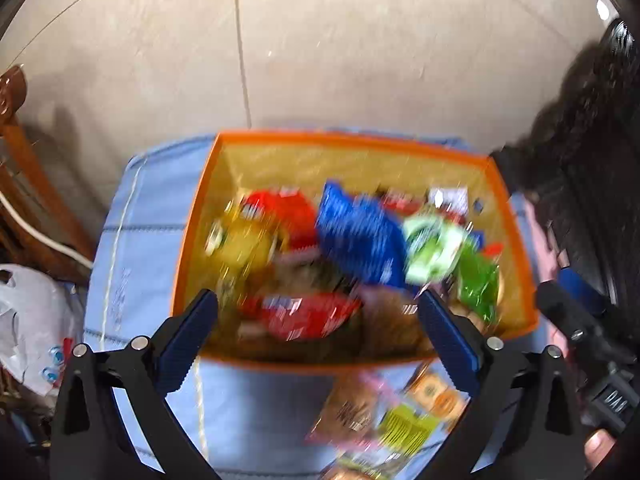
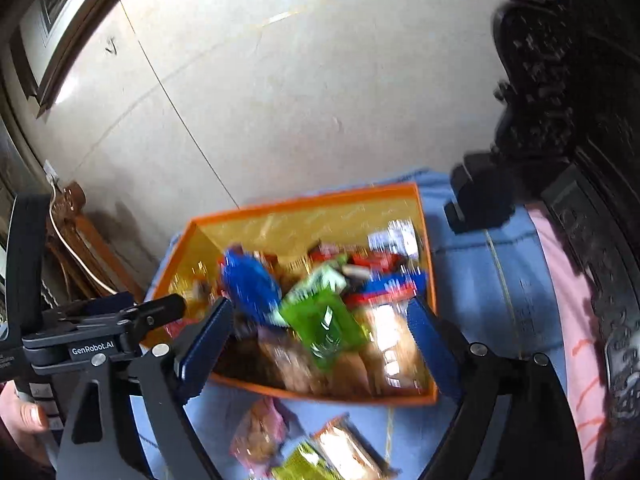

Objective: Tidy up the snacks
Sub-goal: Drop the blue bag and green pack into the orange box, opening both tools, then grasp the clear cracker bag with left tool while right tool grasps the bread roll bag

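A pale tiled floor (image 1: 340, 48) fills the background. A light blue cloth (image 1: 144, 240) covers a low surface. Beside it stand a brown wooden chair (image 1: 24, 152) with a white cord (image 1: 40, 236), a crumpled white plastic bag (image 1: 28, 312), and dark carved furniture (image 2: 560, 80).

Room: pale tiled floor, dark carved furniture, bright daylight glare.

Floor (image 1: 360, 60) is large cream tiles with thin grout lines, glossy, catching light speckle. Light-blue quilted cloth (image 1: 140, 248) covers the surface below, pale stitched lines across it. Dark ornately carved wooden furniture (image 2: 580, 100) stands along the right side. Brown wooden frame (image 1: 28, 168) on the left, white cable (image 1: 44, 240) draped over it. White plastic bag (image 1: 28, 320) sits beside that frame. Framed picture (image 2: 60, 12) leans at upper left in the right wrist view. Pink cloth (image 2: 560, 280) lies next to the blue one.
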Motion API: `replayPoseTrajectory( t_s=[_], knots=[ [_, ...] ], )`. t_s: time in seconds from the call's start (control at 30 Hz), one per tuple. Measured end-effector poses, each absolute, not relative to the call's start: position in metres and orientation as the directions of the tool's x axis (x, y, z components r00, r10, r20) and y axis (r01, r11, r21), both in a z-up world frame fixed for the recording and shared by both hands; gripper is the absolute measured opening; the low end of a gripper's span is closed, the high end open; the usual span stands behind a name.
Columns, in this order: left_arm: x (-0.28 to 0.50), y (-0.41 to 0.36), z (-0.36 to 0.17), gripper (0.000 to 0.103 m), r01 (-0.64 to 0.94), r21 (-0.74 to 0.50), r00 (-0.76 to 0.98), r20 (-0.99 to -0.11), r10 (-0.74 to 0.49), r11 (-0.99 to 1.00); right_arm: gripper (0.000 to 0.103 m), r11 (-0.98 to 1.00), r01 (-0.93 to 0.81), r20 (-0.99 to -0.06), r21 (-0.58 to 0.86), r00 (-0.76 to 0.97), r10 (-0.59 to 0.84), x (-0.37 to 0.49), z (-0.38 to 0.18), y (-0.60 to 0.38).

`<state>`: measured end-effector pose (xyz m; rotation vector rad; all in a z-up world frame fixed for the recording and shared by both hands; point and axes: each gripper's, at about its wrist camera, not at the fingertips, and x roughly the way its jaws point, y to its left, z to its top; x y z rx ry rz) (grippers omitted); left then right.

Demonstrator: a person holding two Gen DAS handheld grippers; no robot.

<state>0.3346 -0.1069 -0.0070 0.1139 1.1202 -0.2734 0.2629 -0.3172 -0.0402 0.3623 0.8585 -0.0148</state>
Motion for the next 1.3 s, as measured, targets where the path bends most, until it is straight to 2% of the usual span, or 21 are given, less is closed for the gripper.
replayPoseTrajectory(
  t_s=[0.13, 0.4, 0.57, 0.73, 0.9, 1.13, 1.17, 1.2, 1.3],
  knots=[
    [0.307, -0.088, -0.027, 0.098, 0.271, -0.056, 0.364, -0.918, -0.156, 0.961, 0.094, 0.928, 0.188, -0.780, 0.321, 0.608, 0.146, 0.230, -0.058, -0.319],
    [0.244, -0.065, -0.085, 0.098, 0.264, -0.037, 0.231, -0.968, -0.100, 0.964, 0.095, 0.919, 0.242, -0.868, 0.311, 0.465, 0.172, 0.161, -0.108, -0.316],
    [0.195, -0.076, -0.121, 0.098, 0.371, -0.009, 0.166, -0.983, -0.076, 0.929, 0.095, 0.904, 0.281, -0.899, 0.323, 0.391, 0.199, 0.128, -0.131, -0.314],
    [0.162, -0.097, -0.144, 0.098, 0.468, 0.008, 0.140, -0.988, -0.066, 0.884, 0.095, 0.905, 0.279, -0.906, 0.321, 0.369, 0.208, 0.112, -0.135, -0.308],
    [0.156, -0.106, -0.155, 0.099, 0.492, -0.014, 0.131, -0.987, -0.091, 0.870, 0.096, 0.903, 0.281, -0.907, 0.326, 0.362, 0.215, 0.101, -0.136, -0.307],
    [0.153, -0.110, -0.184, 0.099, 0.497, 0.015, 0.098, -0.994, -0.038, 0.868, 0.096, 0.902, 0.298, -0.919, 0.312, 0.336, 0.207, 0.093, -0.142, -0.310],
    [0.153, -0.106, -0.182, 0.095, 0.487, -0.002, 0.105, -0.993, -0.061, 0.874, 0.096, 0.904, 0.294, -0.920, 0.309, 0.333, 0.207, 0.094, -0.143, -0.309],
    [0.153, -0.101, -0.179, 0.083, 0.475, -0.003, 0.119, -0.991, -0.068, 0.880, 0.096, 0.911, 0.281, -0.922, 0.303, 0.329, 0.205, 0.097, -0.143, -0.306],
    [0.157, -0.081, -0.171, 0.080, 0.433, -0.025, 0.131, -0.987, -0.090, 0.901, 0.096, 0.942, 0.210, -0.924, 0.263, 0.334, 0.183, 0.112, -0.144, -0.294]
  ],
)
